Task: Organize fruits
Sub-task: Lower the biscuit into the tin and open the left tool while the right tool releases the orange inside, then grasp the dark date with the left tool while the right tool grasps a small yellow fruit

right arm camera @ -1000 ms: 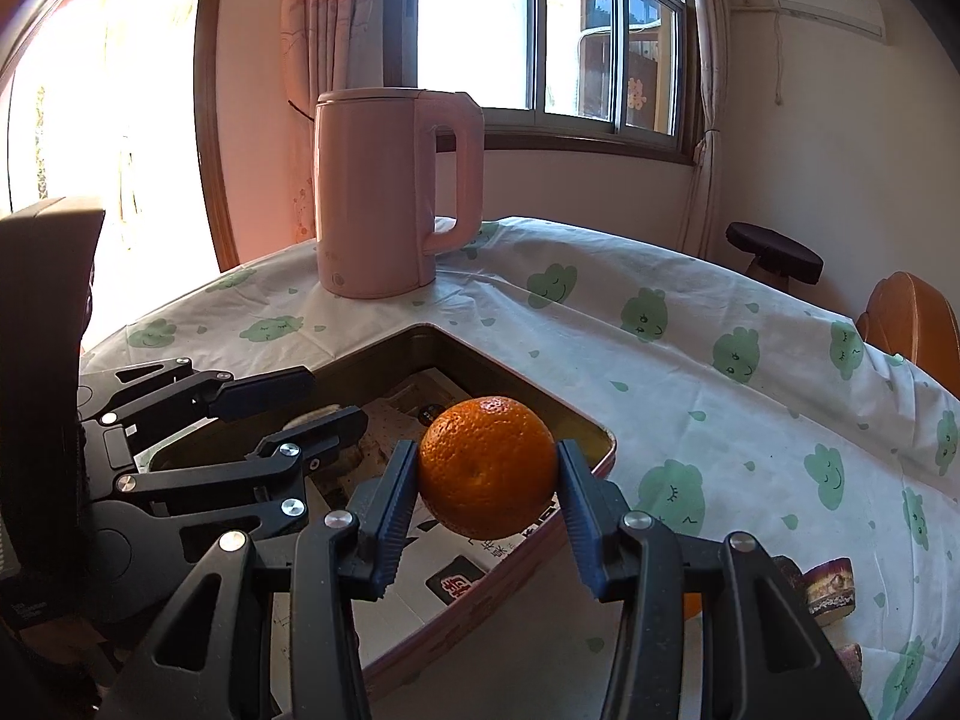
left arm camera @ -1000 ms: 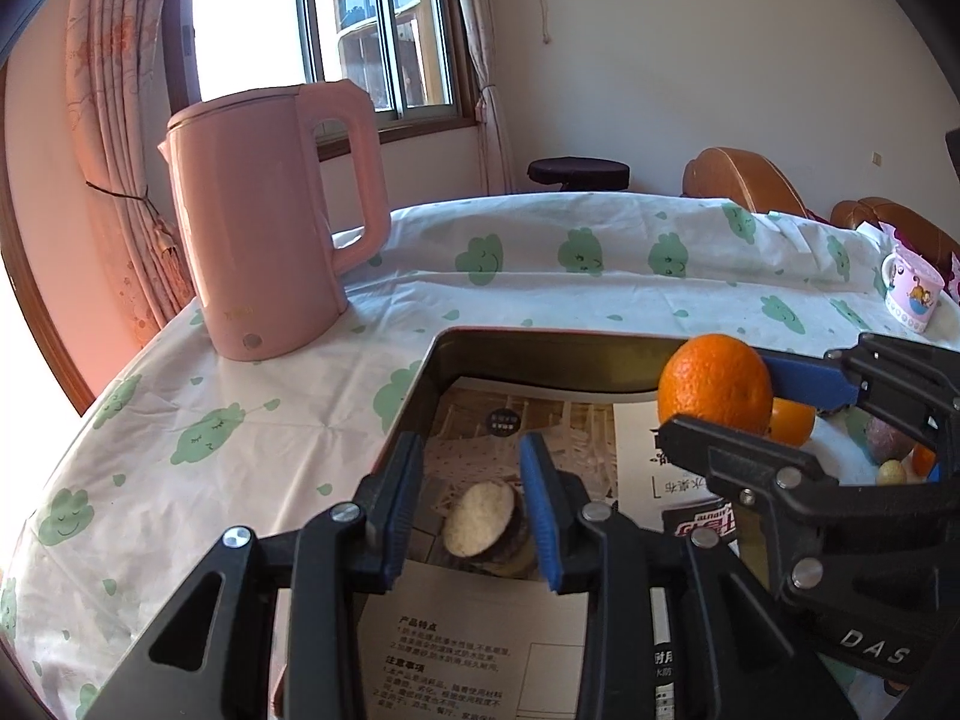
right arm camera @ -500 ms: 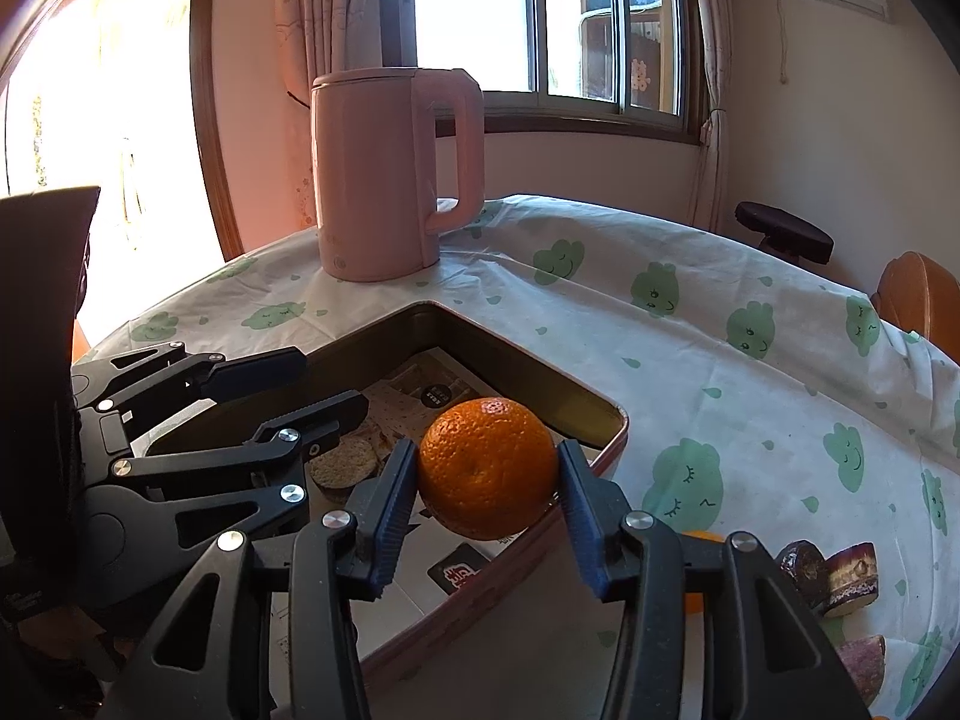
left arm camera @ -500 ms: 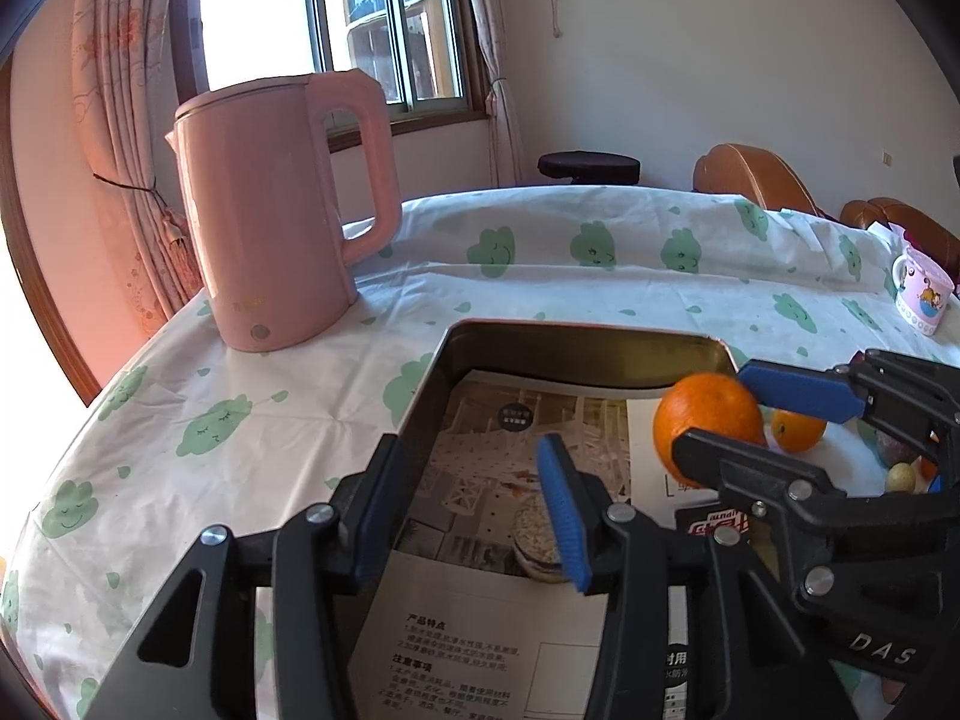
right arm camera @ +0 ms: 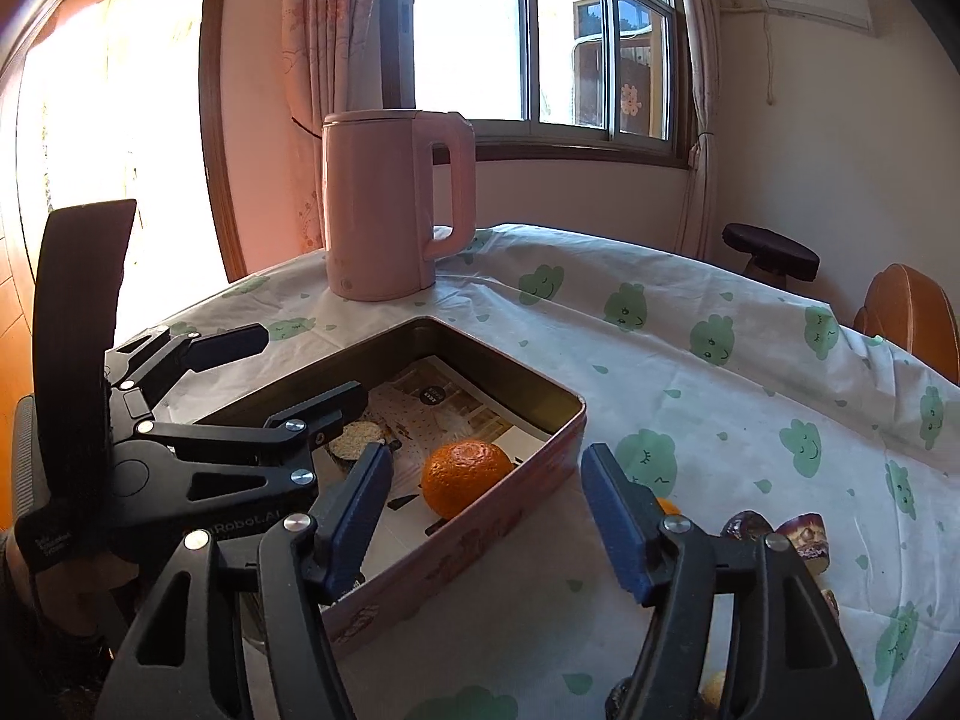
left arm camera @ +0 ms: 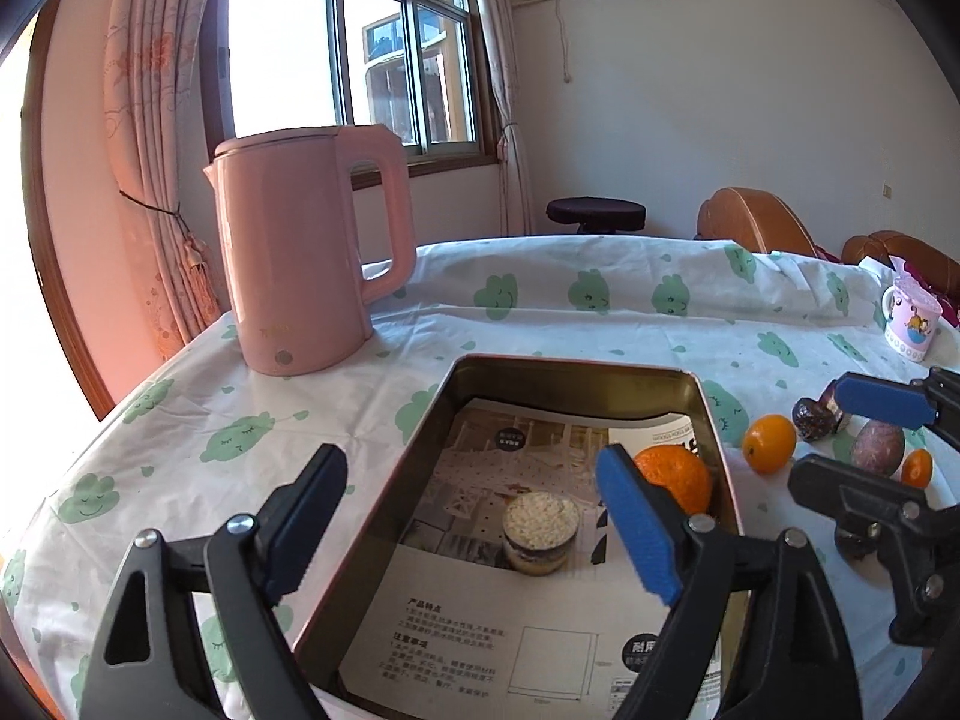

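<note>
A metal tin box (left arm camera: pixel 710 414) (right arm camera: pixel 540 402) lined with printed paper sits on the table. A large orange (left arm camera: pixel 675 476) (right arm camera: pixel 466 476) lies inside it by the right wall. A round brown piece with a pale cut top (left arm camera: pixel 542 531) (right arm camera: pixel 357 439) also sits inside. My left gripper (left arm camera: pixel 474 525) (right arm camera: pixel 288 369) is open above the box's near end. My right gripper (right arm camera: pixel 486 525) (left arm camera: pixel 864 450) is open and empty, just behind the orange. A smaller orange (left arm camera: pixel 768 443), a tiny orange (left arm camera: pixel 917 468) and dark fruits (left arm camera: pixel 877 447) lie right of the box.
A pink kettle (left arm camera: pixel 306 252) (right arm camera: pixel 393 204) stands on the table behind the box. A patterned mug (left arm camera: pixel 911 326) stands at the far right. Dark wrapped pieces (right arm camera: pixel 804 534) lie on the cloud-print tablecloth (right arm camera: pixel 690 360) right of my right gripper. Chairs and a stool stand beyond the table.
My right gripper has opened and let go of the large orange, which now rests in the box. My left gripper has opened wider and pulled back from the round piece.
</note>
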`<move>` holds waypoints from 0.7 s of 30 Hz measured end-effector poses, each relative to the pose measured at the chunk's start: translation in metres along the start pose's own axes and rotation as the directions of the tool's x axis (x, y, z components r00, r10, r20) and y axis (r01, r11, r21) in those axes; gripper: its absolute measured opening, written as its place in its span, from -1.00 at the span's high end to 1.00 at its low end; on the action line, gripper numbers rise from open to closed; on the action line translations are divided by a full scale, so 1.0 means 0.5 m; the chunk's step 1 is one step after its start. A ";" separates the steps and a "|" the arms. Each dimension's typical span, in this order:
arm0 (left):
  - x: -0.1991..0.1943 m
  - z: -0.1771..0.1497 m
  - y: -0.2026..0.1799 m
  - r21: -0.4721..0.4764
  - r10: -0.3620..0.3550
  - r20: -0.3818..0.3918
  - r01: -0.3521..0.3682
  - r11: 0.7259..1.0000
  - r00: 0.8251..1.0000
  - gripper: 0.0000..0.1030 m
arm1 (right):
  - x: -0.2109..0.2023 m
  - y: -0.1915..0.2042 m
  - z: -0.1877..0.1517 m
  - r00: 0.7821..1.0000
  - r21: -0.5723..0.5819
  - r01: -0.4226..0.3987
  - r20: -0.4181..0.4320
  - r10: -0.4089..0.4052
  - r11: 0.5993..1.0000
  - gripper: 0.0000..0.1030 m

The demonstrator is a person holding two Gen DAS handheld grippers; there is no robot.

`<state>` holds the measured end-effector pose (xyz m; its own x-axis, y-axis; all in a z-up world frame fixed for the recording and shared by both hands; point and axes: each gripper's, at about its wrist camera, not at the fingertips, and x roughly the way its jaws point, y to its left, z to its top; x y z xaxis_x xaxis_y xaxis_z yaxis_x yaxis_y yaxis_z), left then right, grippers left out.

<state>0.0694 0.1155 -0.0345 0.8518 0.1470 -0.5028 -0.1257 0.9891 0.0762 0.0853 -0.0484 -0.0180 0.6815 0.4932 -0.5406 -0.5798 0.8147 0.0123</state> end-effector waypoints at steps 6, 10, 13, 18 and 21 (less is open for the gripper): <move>-0.044 -0.013 -0.052 0.014 -0.059 0.027 0.058 0.998 0.998 -0.70 | -0.104 -0.092 -0.072 0.988 0.077 0.157 -0.016 -0.156 0.985 -0.31; -0.063 -0.018 -0.105 0.044 -0.114 0.025 0.113 0.993 0.993 -0.70 | -0.156 -0.151 -0.119 0.968 0.122 0.252 -0.046 -0.248 0.960 -0.31; -0.071 -0.021 -0.150 0.079 -0.151 0.014 0.150 0.986 0.988 -0.70 | -0.173 -0.172 -0.144 0.962 0.136 0.272 -0.067 -0.265 0.953 -0.31; -0.075 -0.021 -0.206 0.120 -0.191 -0.009 0.191 0.974 0.982 -0.70 | -0.166 -0.177 -0.155 0.968 0.136 0.242 -0.098 -0.230 0.961 -0.30; -0.071 -0.020 -0.229 0.137 -0.204 -0.025 0.205 0.969 0.979 -0.70 | -0.156 -0.167 -0.157 0.973 0.121 0.212 -0.118 -0.198 0.970 -0.05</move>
<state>0.0484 -0.0030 -0.0341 0.8466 -0.0577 -0.5291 0.1227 0.9885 0.0885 0.0457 -0.1789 -0.0430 0.7250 0.2827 -0.6281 -0.3642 0.9313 -0.0012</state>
